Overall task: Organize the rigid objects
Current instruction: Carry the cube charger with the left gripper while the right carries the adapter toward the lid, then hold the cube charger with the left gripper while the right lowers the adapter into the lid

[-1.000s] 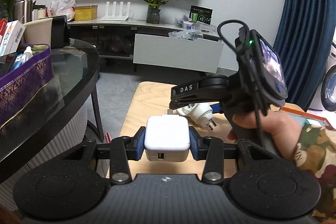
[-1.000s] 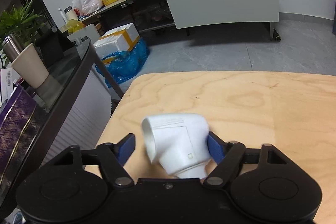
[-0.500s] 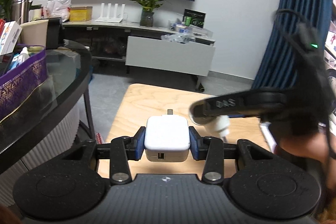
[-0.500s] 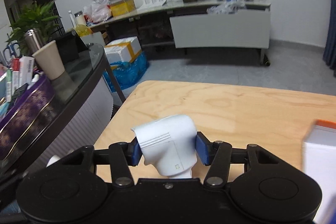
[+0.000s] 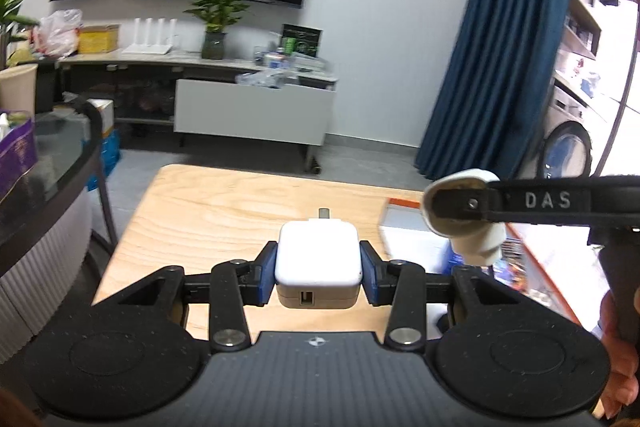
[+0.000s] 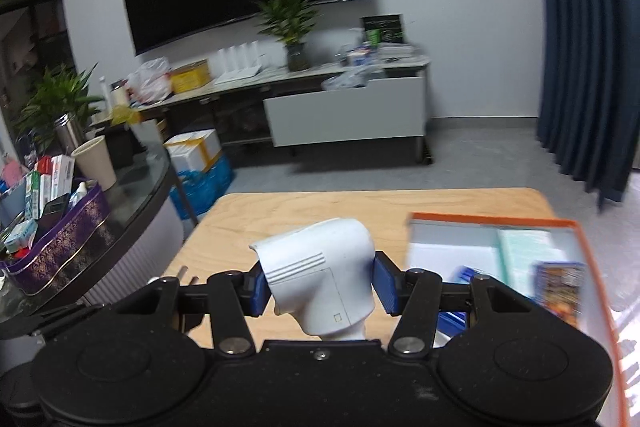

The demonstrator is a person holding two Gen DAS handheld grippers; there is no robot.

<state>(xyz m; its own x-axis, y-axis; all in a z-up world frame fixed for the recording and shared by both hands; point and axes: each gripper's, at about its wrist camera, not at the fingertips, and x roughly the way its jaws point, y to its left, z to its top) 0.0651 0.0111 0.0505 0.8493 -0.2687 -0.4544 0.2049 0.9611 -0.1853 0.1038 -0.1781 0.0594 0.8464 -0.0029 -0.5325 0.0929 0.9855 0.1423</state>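
Note:
My left gripper [image 5: 318, 269] is shut on a white square USB charger [image 5: 318, 251], held above the wooden table [image 5: 224, 207] with its prongs pointing away. My right gripper [image 6: 318, 287] is shut on a white rounded plug adapter [image 6: 320, 275], lifted off the table. In the left wrist view that adapter [image 5: 478, 247] hangs to the right, clamped by a black finger [image 5: 520, 203] marked DAS, above the near corner of an orange-rimmed tray [image 5: 400, 201]. The tray [image 6: 492, 219] lies on the right of the table and holds a blue packet and white sheets.
A round glass table [image 6: 136, 187] stands at the left with a purple basket [image 6: 60, 239] of boxes and a paper cup [image 6: 96, 161]. Beyond the table are bare floor, a TV console [image 6: 344, 115], a blue curtain [image 5: 500, 47] and a washing machine [image 5: 564, 155].
The right gripper shut on the adapter, lifted it off the table and carried it right towards the tray. The left gripper moved right with the charger still clamped.

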